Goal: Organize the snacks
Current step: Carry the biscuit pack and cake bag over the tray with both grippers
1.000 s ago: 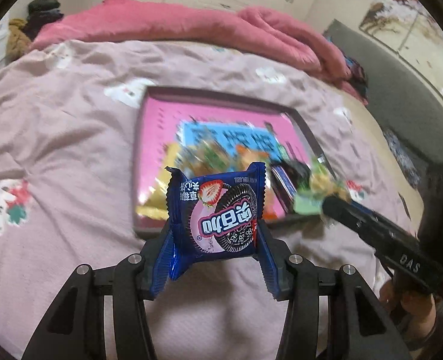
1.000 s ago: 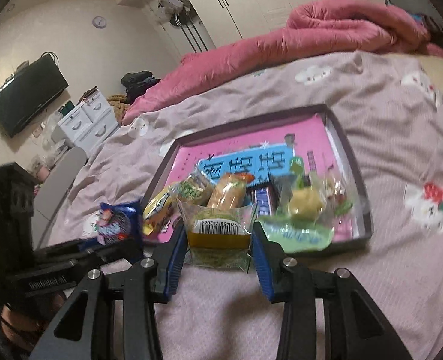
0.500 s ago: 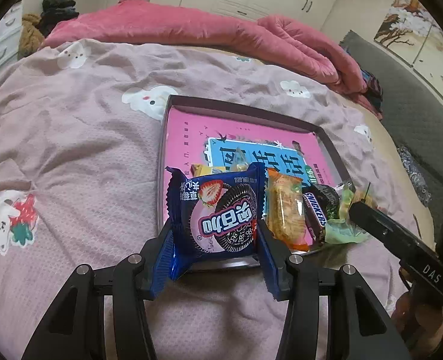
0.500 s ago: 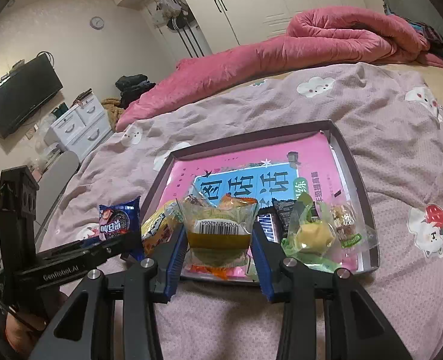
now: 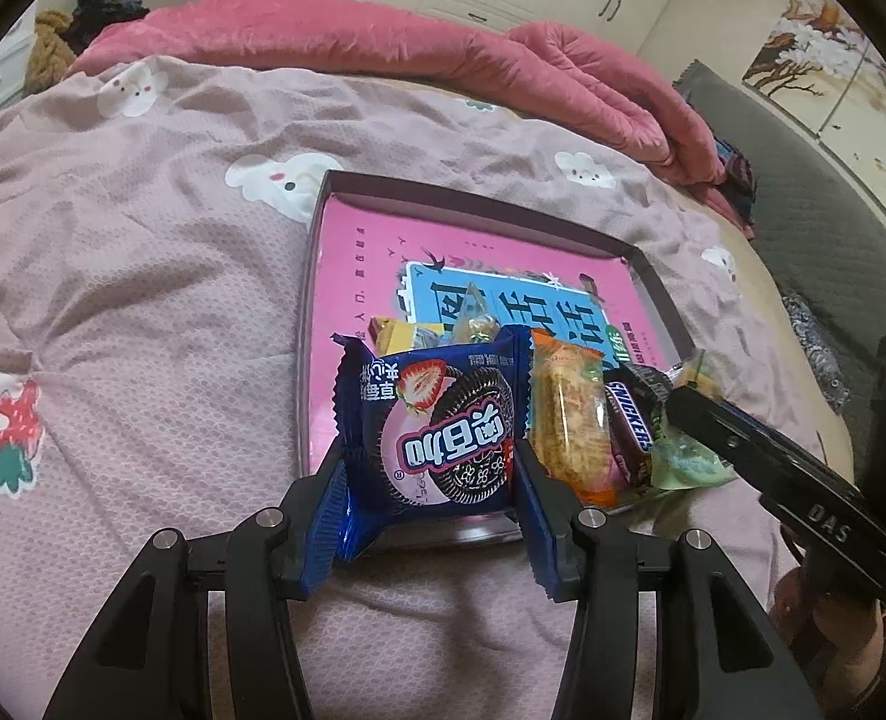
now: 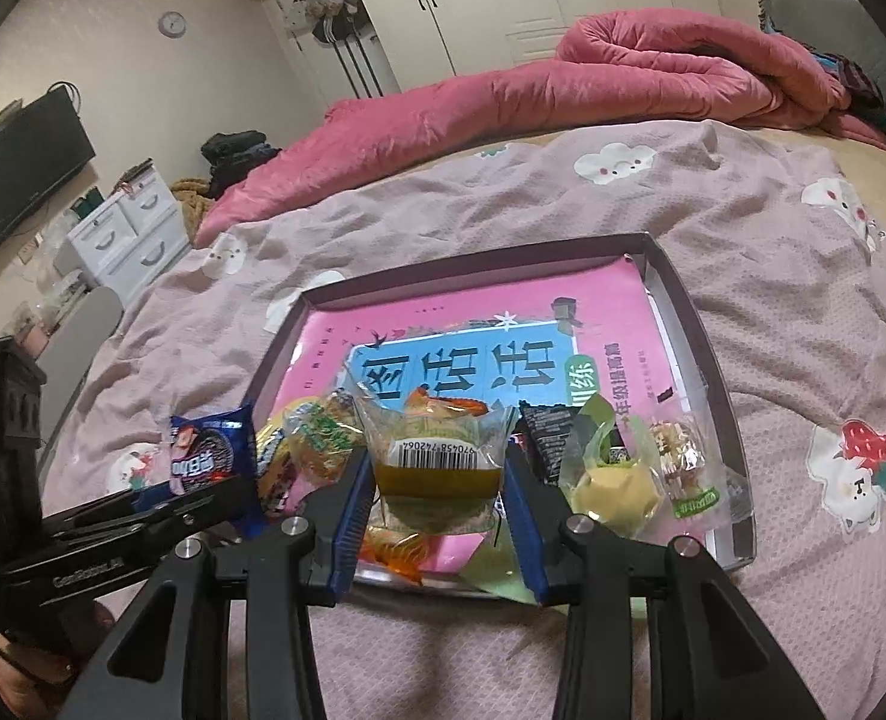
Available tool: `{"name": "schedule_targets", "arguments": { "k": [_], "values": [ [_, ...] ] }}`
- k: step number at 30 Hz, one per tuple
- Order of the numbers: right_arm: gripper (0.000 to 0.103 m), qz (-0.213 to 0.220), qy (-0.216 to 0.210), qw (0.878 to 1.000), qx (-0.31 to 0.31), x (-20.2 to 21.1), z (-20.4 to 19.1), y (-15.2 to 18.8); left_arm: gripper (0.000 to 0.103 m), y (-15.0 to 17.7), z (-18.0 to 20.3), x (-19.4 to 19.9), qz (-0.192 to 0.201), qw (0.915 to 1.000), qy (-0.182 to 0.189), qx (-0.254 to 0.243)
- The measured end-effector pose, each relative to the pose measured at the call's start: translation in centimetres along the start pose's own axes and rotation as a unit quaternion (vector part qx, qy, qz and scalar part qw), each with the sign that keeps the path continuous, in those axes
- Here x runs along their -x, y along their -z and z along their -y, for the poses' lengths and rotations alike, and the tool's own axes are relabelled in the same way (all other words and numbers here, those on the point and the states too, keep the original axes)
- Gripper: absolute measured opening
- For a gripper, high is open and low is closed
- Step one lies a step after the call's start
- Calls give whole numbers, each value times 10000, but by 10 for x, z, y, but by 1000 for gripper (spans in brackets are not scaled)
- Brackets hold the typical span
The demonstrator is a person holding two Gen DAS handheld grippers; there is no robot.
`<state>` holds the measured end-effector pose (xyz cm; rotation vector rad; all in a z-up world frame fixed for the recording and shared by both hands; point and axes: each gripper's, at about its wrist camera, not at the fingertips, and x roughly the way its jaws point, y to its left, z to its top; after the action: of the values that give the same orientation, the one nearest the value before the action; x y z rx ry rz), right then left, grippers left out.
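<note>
Wall television (image 6: 20,165) (right view only), left tongs (image 5: 428,468) gripping cookie packet (image 5: 437,426)

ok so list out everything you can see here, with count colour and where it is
tray: one, dark rim, on the bedspread
book: one, pink with blue panel, flat in the tray
cookie pack: one, blue, held in the left gripper above the tray's near edge
clear-wrapped cake: one, yellow-green, held in the right gripper
orange-wrapped cake: one, in the tray's near end
Snickers bar: one, dark brown, beside the orange one
yellow pastry: one, clear and green wrap, tray's near right
bedspread: one, mauve with cartoon prints
quilt: one, pink, bunched at the far side
television: one, black, on the wall
drawer unit: one, white
left gripper: black, blue fingers
right gripper: black, blue fingers
</note>
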<state>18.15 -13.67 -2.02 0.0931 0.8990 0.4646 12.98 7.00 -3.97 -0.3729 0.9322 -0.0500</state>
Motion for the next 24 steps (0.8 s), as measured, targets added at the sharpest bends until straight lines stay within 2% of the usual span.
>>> {"name": "schedule_targets", "arguments": {
  "k": [10, 24],
  "values": [
    [43, -140, 265, 9994, 160, -15, -4, 2, 53, 1, 1, -4, -59, 10000, 80, 2],
    [45, -236, 349, 9990, 164, -22, -3, 3, 54, 1, 1, -7, -111, 9999, 79, -6]
  ]
}}
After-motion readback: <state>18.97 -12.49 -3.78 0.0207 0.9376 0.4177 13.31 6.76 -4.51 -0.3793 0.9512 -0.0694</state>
